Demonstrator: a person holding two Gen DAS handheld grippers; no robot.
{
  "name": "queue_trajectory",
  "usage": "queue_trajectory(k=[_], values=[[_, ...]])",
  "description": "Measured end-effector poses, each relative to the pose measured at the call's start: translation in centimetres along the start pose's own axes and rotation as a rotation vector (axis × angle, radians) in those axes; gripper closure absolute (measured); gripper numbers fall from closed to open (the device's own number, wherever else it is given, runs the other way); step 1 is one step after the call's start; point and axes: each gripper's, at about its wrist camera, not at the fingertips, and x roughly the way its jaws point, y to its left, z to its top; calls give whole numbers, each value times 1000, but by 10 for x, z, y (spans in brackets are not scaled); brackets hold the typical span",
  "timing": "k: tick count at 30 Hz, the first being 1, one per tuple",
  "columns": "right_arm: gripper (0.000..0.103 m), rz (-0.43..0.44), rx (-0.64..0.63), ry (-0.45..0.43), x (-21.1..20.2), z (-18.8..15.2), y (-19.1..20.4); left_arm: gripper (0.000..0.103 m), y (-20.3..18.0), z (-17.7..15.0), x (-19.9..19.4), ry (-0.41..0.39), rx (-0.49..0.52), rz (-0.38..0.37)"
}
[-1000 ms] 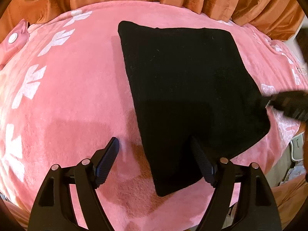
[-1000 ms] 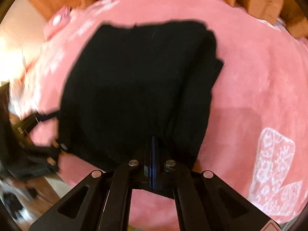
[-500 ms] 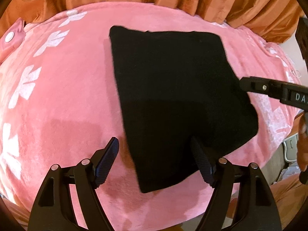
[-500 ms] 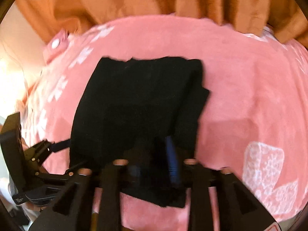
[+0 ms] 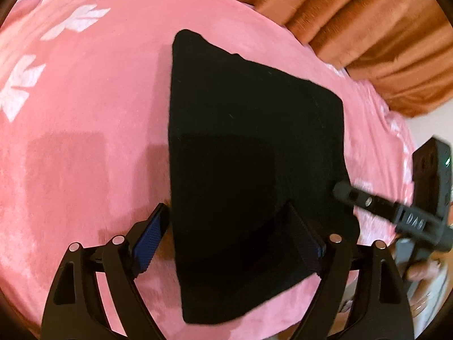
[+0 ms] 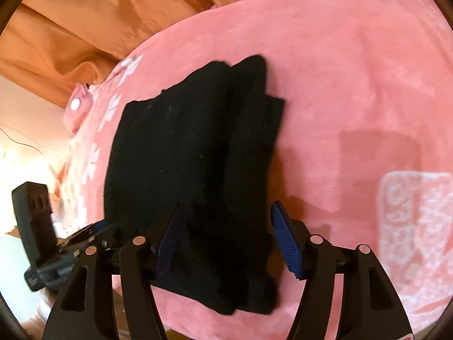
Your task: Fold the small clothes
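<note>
A black garment [image 5: 249, 153] lies folded flat on the pink blanket [image 5: 85, 155]. In the right wrist view the garment [image 6: 184, 155] shows stacked layers along its right edge. My left gripper [image 5: 226, 240] is open, its jaws straddling the near left edge of the garment. My right gripper [image 6: 226, 238] is open over the near end of the garment, holding nothing. The right gripper also shows in the left wrist view [image 5: 345, 191], at the garment's right edge. The left gripper shows at the lower left of the right wrist view [image 6: 93, 233].
The pink blanket has white leaf prints [image 5: 19, 85] and a snap tab [image 6: 78, 104] at one corner. Orange curtains [image 5: 354, 22] hang behind the bed. The bed's near edge runs just below the garment in both views.
My right gripper has opened and let go of the garment, which now lies flat. My left gripper has shifted so the garment's near edge sits between its jaws.
</note>
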Motion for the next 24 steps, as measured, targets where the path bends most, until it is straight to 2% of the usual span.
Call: queue_trajectory(k=[2,5,6,7,8,9,10,11,13,15,17,18,20,21,22,23,24], values=[[38,-6,-6,28,12,1,4,17,4,5,3,-2,-31,-40],[32,-36,-40,17,19,2,15,17,4,11,6,-8,-27,-61],[31,-36,-44,16,20,3,17,18,3,14,7,-8,-19,-65],[31,-26,-45,5,19,5,18,29,0,17,9,-10,2,-77],[44,-12,-57,-9,18,6,20,35,-4,20,10,-20,16,-72],[68,-2,-68,-16,18,9,22,41,-8,23,11,-19,39,-67],[77,17,-77,-25,14,12,25,53,-14,27,11,-26,71,-65],[79,20,-87,-48,7,14,29,63,-19,31,8,-35,88,-72],[80,26,-118,-117,-12,18,39,68,-29,39,-8,-68,128,-123],[81,47,-110,-186,-32,20,43,68,-42,45,-23,-122,179,-140],[81,46,-78,-210,-43,20,35,64,-52,47,-30,-159,225,-147],[81,31,-64,-197,-40,22,28,63,-53,47,-27,-151,233,-145],[79,-30,-17,-123,-18,21,11,58,-49,44,4,-61,238,-111],[79,-59,-3,-82,-7,19,3,53,-42,41,22,-11,219,-68],[76,-74,12,-58,4,17,-4,43,-35,37,31,-8,187,-52],[68,-45,31,-79,8,15,-9,40,-28,35,34,-32,149,-82],[66,-37,34,-81,8,16,-10,39,-23,34,33,-49,107,-121]])
